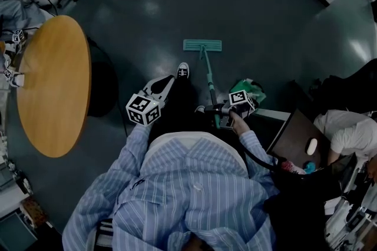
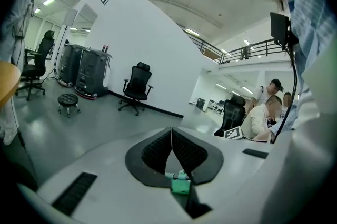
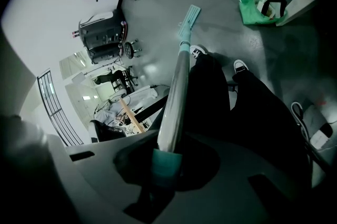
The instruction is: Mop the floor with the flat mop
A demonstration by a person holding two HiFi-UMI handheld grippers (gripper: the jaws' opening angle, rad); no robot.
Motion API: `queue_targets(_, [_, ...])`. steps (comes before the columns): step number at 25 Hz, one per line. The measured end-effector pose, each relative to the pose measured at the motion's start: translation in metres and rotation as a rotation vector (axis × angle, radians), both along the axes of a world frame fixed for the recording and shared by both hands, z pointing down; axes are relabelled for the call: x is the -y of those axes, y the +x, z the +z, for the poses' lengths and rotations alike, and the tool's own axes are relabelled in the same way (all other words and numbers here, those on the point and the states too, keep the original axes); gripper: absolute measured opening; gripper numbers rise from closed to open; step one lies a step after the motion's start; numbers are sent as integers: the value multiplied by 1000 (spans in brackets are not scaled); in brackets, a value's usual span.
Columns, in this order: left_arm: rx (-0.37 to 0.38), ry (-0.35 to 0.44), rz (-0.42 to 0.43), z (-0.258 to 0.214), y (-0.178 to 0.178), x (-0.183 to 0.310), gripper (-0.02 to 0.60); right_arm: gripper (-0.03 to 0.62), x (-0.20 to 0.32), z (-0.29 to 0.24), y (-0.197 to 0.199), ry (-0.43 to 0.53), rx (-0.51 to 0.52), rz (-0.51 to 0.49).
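On the dark floor [image 1: 147, 14] in the head view, the flat mop [image 1: 202, 45] lies with its teal head flat, just ahead of a black-and-white shoe [image 1: 183, 70]. Its handle slants back to the right tongs [image 1: 213, 109]. The left tongs [image 1: 170, 81] hang beside the person's leg, apart from the mop. A round wooden table [image 1: 53, 85] stands to the left, and a green bag [image 1: 248, 89] lies to the right.

In the left gripper view, the tongs are closed pad to pad with nothing between them, and they point toward a black office chair [image 2: 137, 86] and a stool [image 2: 68, 101].

In the right gripper view, the tongs clamp the handle's teal grip. The pale shaft runs away from them to the mop head on the floor.
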State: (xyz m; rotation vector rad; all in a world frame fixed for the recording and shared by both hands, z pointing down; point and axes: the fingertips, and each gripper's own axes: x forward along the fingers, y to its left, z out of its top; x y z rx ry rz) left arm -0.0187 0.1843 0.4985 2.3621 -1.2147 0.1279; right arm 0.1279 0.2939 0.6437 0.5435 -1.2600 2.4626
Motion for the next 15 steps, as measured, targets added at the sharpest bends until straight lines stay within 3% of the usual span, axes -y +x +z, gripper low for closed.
queue_targets(8, [-2,-30,46,15,3,45,8,41,60,3,-11,-5,3,25])
queue_targets(15, [-15,-77,82,39,0,118,8,41,142,7,-22,-6,6,47])
